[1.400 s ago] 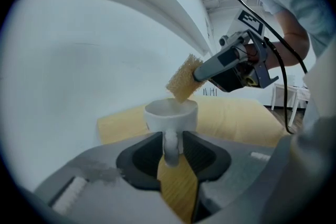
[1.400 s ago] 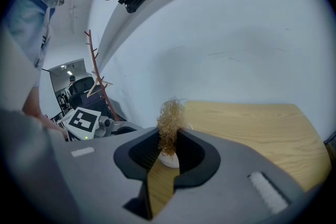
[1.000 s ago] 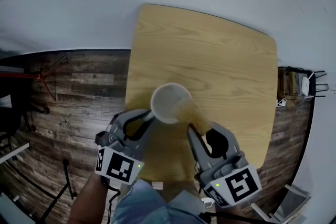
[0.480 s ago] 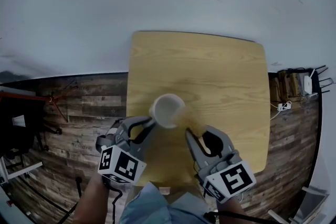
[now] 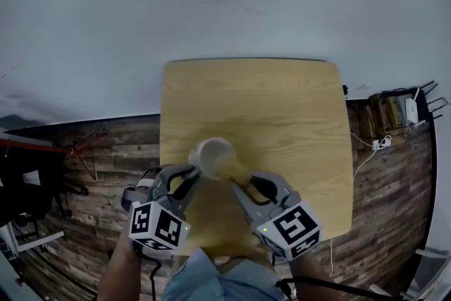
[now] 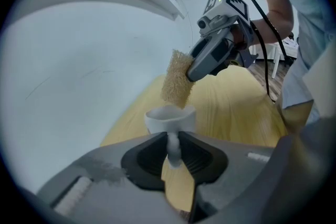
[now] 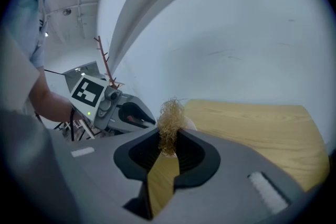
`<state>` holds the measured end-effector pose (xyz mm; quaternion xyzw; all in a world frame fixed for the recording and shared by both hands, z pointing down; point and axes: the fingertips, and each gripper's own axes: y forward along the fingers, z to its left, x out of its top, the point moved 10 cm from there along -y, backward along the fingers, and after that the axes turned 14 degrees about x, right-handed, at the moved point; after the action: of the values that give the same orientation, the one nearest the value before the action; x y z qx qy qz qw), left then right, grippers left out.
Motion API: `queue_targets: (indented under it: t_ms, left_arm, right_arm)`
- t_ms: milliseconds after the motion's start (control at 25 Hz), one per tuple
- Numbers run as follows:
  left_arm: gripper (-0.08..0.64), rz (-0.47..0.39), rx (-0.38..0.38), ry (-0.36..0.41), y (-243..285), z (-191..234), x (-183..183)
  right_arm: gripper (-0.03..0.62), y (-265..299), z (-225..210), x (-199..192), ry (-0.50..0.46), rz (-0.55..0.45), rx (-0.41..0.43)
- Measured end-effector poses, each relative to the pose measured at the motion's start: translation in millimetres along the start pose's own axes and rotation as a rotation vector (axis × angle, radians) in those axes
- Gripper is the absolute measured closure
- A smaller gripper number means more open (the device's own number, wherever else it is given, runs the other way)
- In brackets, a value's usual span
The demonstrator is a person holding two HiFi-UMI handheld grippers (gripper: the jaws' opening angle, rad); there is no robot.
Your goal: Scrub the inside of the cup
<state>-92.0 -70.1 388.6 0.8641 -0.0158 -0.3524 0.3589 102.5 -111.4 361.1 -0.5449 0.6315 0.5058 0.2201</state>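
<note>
Between left tongs (image 6: 173,147), white cup (image 6: 169,118) pinched by its handle; just ahead, right tongs (image 7: 168,147) clamping scrubber (image 6: 177,78), tip apparently inside cup.

White cup (image 5: 211,155), tan scrubber (image 6: 177,78), yellow wood-grain table (image 5: 282,102).

The cup (image 5: 212,155) is small, white and glossy, with a loop handle on its side. It hangs in the air over the near part of the wooden table (image 5: 282,109), roughly upright with its open mouth upward, its handle pinched between the jaws of the left gripper (image 6: 173,138). The scrubber (image 6: 177,79) is a tan, coarse, fibrous pad, elongated and frayed at its edges. It is clamped at one end in the right gripper (image 7: 169,140), and its free end points down at the cup's rim, at or just inside the mouth.
</note>
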Motion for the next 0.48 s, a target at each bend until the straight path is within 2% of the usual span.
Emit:
queue_targets:
  t_ms: [200, 480]
  left_arm:
    - [0.465, 0.006, 0.013, 0.023, -1.2, -2.0, 4.3]
    - [0.465, 0.010, 0.011, 0.016, -1.4, -2.3, 12.0]
  right_arm:
    - [0.518, 15.3, -8.1, 10.0, -0.100, 0.127, 0.088]
    - [0.520, 45.5, -30.4, 14.9, -0.135, 0.266, 0.209]
